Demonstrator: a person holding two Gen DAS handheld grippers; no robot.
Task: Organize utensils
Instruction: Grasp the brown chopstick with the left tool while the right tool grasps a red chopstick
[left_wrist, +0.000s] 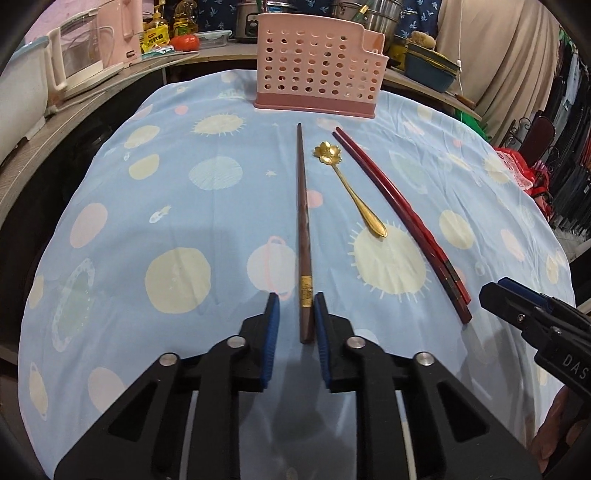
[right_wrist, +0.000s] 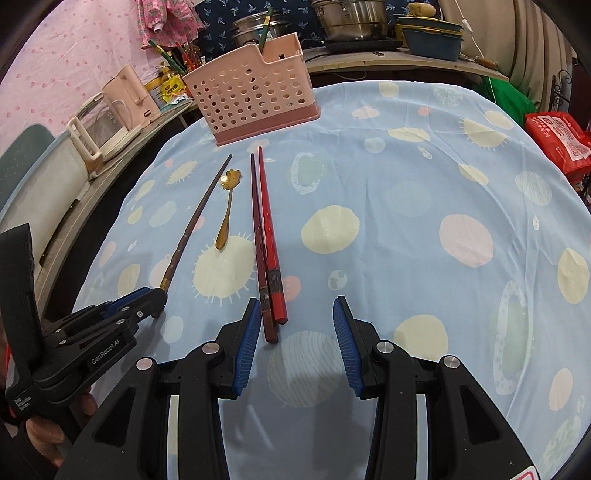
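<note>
We see left gripper (left_wrist: 296, 306) pads narrowly straddling brown chopsticks (left_wrist: 303, 236), contact unclear; right gripper (right_wrist: 295, 314) half open, red chopsticks (right_wrist: 266, 243) between, ungripped.

Brown chopstick (left_wrist: 303, 236), gold spoon (left_wrist: 349, 192), red chopsticks (left_wrist: 399, 218) lying before upright pink holder (left_wrist: 317, 66)

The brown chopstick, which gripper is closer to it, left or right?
Left. The left gripper straddles the brown chopstick at its near end. The right gripper sits off to the side, over the red chopsticks.
</note>
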